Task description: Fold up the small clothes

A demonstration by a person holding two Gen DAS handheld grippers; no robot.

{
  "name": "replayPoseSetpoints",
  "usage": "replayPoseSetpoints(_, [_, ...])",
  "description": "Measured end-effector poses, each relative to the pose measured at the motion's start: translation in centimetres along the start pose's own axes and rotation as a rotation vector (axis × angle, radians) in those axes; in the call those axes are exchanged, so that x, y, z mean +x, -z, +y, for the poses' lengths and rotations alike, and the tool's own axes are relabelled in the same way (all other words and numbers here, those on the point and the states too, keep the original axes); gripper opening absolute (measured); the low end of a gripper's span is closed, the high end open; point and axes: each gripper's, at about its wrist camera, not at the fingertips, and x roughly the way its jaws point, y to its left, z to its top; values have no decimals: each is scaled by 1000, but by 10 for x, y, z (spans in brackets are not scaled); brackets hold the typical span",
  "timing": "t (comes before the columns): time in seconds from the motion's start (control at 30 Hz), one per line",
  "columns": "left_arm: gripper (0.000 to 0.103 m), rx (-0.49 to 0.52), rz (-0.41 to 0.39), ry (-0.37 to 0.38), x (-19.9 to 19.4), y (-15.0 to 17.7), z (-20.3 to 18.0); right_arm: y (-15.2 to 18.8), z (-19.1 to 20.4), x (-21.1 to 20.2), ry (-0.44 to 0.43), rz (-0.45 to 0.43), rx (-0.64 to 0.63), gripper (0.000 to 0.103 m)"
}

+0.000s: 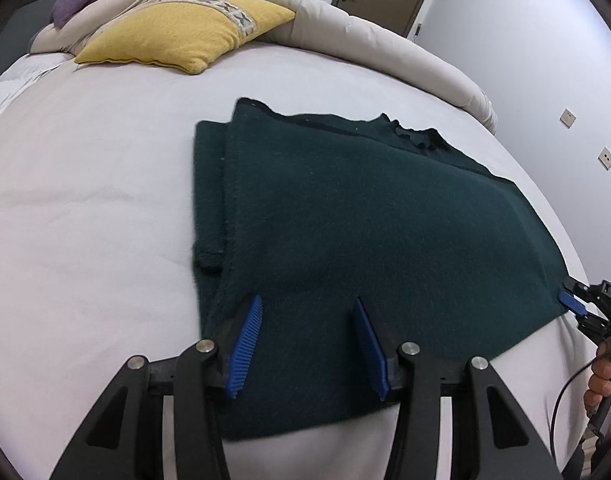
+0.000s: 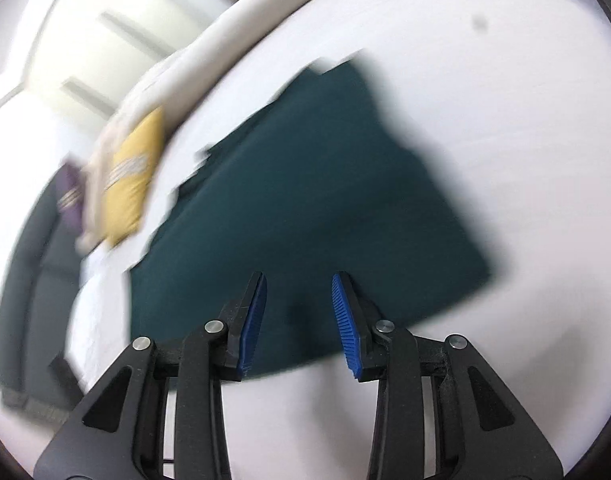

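Dark green knitted sweater (image 1: 345, 216) lies flat on the white bedsheet (image 1: 85, 200), near hem directly beneath both spread, empty tools: left gripper (image 1: 307, 304) mid-hem, right gripper (image 2: 299, 280) at its right corner.

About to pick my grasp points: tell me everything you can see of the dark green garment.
The dark green garment looks like fuzzy knit. It lies flat on the white bed sheet, its left side folded over with a darker trimmed neckline at the far edge. The left gripper is over its near hem, the right gripper at its near right corner, both with jaws open.
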Motion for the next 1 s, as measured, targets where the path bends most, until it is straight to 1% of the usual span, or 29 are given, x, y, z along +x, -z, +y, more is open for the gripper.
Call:
replayPoseSetpoints(0.07, [52,-32,-20,-7,-14,-1,6,-1,-3,-16,-19,-29,12,36])
replayPoseSetpoints(0.1, [55,-48,-41,-7,-21,-2,9,0,1,-20,-35,-31,-4,39])
replayPoseSetpoints(0.17, [75,-94,-93,-24,-36,-4,23,-1,10,-27,-59,-24,-50,40])
replayPoseSetpoints(0.2, [79,-131,-109,-32,-40,-5,32,3,23,-29,-86,-14,-82,40])
replayPoseSetpoints(0.3, [80,-199,-57,-25,-31,-10,56,5,50,-18,-186,26,-125,41])
replayPoseSetpoints(0.37, [80,-236,-17,19,-23,-11,65,8,64,-11,-238,57,-139,41])
replayPoseSetpoints(0.43, [80,-292,25,106,-9,-14,73,16,81,0,-285,97,-167,41])
replayPoseSetpoints(0.6, [82,-379,32,225,8,-23,81,31,112,28,-375,193,-196,41])
replayPoseSetpoints(0.73, [82,-438,87,346,26,-38,88,32,125,43,-434,228,-169,41])
replayPoseSetpoints(0.8, [77,-461,110,380,34,-44,90,31,131,53,-458,244,-146,42])
replayPoseSetpoints(0.83, [65,-470,120,387,38,-48,91,32,134,57,-461,249,-140,42])
replayPoseSetpoints(0.87, [47,-476,133,392,40,-49,91,31,137,62,-465,257,-135,42])
replayPoseSetpoints(0.93, [23,-490,174,401,48,-48,90,31,146,73,-464,271,-133,42])
replayPoseSetpoints(1.0, [22,-501,164,407,50,-45,92,30,160,86,-463,290,-143,42])
